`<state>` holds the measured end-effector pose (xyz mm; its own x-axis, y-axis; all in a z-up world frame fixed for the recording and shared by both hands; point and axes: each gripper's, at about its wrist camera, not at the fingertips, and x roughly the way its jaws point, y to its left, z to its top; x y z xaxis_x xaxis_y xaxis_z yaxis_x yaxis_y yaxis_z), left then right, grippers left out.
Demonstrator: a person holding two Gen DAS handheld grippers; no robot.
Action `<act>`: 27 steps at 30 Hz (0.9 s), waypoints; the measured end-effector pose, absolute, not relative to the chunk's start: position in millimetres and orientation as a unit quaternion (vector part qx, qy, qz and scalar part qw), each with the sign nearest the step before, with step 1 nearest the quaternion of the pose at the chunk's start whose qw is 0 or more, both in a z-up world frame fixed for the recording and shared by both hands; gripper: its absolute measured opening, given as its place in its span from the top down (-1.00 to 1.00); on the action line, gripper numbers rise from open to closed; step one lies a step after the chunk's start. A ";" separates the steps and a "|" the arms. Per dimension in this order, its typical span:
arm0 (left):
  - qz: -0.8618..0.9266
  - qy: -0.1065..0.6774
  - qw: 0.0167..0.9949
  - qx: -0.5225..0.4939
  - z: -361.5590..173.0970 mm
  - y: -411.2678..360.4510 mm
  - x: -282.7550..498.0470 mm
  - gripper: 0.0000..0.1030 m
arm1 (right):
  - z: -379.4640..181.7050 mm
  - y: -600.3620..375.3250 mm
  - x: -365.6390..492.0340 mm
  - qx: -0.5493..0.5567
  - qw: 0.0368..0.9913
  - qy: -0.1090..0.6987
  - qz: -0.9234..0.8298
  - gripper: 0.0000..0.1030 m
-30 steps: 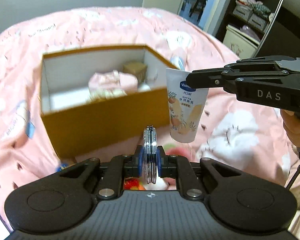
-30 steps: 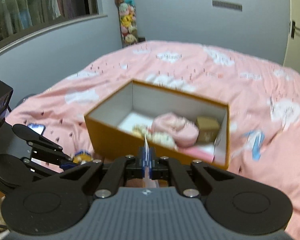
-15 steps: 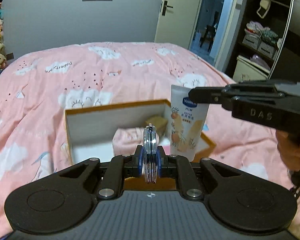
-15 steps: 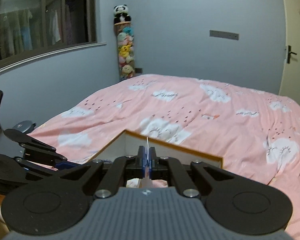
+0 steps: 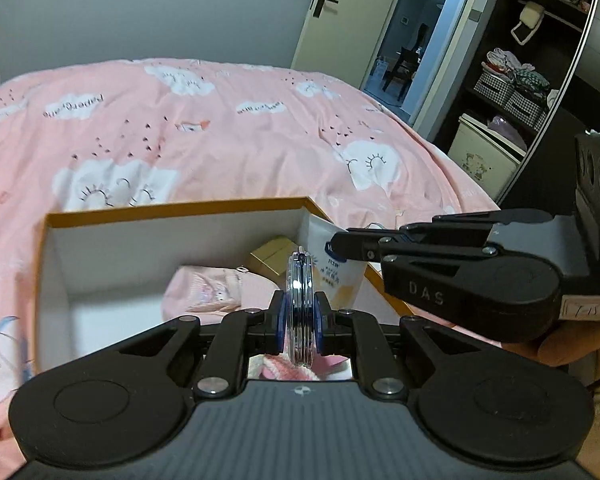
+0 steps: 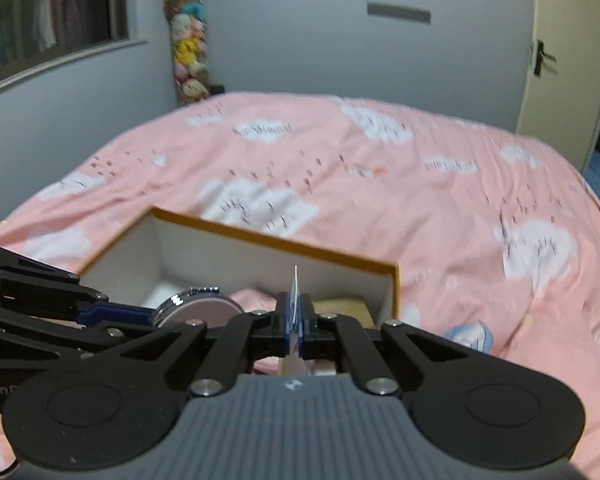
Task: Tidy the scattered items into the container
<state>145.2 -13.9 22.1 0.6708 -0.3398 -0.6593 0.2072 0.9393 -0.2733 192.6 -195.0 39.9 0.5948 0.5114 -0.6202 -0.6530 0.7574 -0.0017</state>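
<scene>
An orange cardboard box (image 5: pixel 172 210) with white inner walls sits on the pink bed; it also shows in the right wrist view (image 6: pixel 276 240). Inside lie a pink cloth bundle (image 5: pixel 208 288) and a small tan box (image 5: pixel 272 254). My left gripper (image 5: pixel 300 316) is shut on a round silver compact (image 5: pixel 300 300), held on edge over the box's near side; its flat face shows in the right wrist view (image 6: pixel 198 306). My right gripper (image 6: pixel 295 320) is shut on the crimped end of a white lotion tube (image 5: pixel 336 276), which hangs down inside the box's right corner.
The pink cloud-print duvet (image 5: pixel 220 120) spreads all around the box. A door (image 5: pixel 340 12) and dark shelving with baskets (image 5: pixel 512 92) stand to the right. A column of plush toys (image 6: pixel 186 40) stands at the far wall.
Both grippers have moved forward over the box. The tube has gone from hanging outside the box's right front to hanging inside its right corner. The compact is now over the box opening.
</scene>
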 end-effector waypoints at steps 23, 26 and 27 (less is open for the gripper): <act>-0.121 0.421 0.892 -0.111 -34.9 -33.7 185.7 0.71 | -15.3 -179.1 246.1 -0.154 0.903 0.277 0.291 0.94; -0.124 0.427 0.887 -0.128 -37.6 -31.5 188.6 0.71 | -15.0 -183.8 246.5 -0.151 0.903 0.279 0.290 0.93; -0.125 0.428 0.885 -0.136 -38.2 -30.8 189.0 0.71 | -14.9 -185.2 247.0 -0.150 0.903 0.280 0.288 0.92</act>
